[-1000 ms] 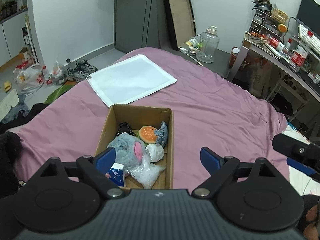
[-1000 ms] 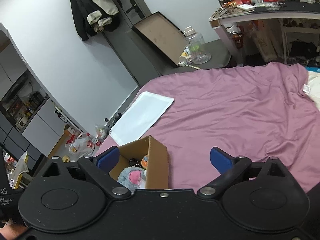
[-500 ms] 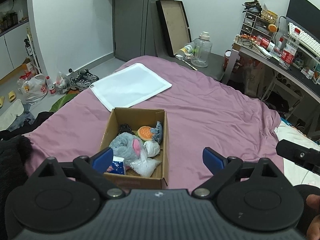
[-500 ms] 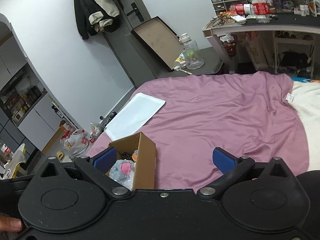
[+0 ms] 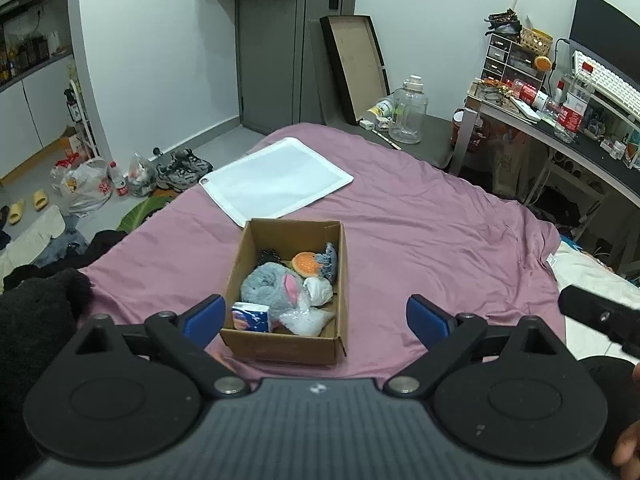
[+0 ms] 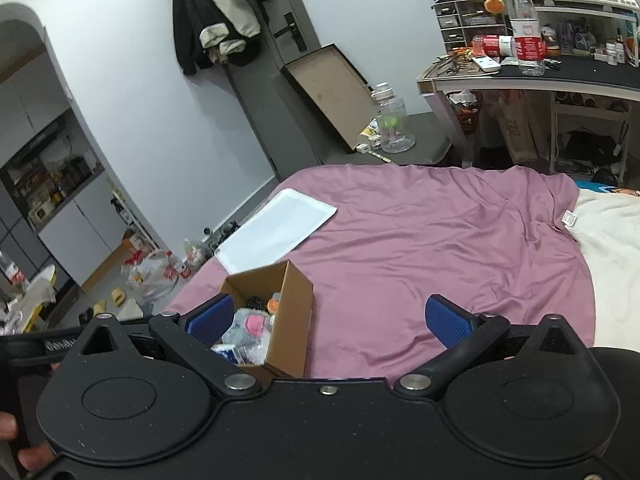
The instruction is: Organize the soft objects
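Cardboard box point(image 5: 286, 343) of soft toys ahead, between left gripper's point(image 5: 316, 315) wide-open, empty jaws.

Left gripper point(image 5: 314, 316) spread wide, blue-padded fingers point(image 5: 204, 315) far apart at 9 and 3 o'clock, nothing between them, held level and raised. Right gripper point(image 6: 328, 319) likewise agape, blue fingers point(image 6: 448, 322) well apart, empty, tilted slightly. Part of the right gripper visible at 3 o'clock in the left view. Fingertips of a hand point(image 6: 34, 458) at 8 o'clock in the right view.
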A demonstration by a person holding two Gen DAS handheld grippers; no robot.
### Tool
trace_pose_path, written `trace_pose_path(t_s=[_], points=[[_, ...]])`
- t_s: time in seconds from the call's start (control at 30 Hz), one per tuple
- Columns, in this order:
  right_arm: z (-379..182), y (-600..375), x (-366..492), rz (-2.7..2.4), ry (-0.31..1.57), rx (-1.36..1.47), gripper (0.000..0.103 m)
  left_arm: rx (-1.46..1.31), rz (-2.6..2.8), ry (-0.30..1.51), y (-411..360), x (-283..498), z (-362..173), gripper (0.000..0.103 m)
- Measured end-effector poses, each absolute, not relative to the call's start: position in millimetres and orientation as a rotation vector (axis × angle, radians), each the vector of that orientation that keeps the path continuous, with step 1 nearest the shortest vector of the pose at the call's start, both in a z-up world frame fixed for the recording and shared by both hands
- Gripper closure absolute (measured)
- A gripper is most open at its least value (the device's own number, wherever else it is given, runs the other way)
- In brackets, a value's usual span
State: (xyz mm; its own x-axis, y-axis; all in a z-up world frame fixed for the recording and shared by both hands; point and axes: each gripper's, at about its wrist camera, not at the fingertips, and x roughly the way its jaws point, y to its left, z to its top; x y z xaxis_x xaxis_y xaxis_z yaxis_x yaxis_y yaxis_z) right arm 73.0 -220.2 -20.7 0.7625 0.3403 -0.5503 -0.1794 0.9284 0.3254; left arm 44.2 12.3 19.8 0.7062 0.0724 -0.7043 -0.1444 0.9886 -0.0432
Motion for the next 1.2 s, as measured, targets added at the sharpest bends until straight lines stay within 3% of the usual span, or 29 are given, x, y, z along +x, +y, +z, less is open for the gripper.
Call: trace_pose_path(t_s=[0.13, 1.2], points=[[-21, -216, 71, 0.278, 0.662, 0.22, 0.0, -0.09, 0.124, 0.771, 13, 36, 23, 0.003], [-17, -210, 61, 0.282, 0.682, 0.143, 0.0, -0.094, 0.113, 0.778, 16, 23, 24, 0.003]])
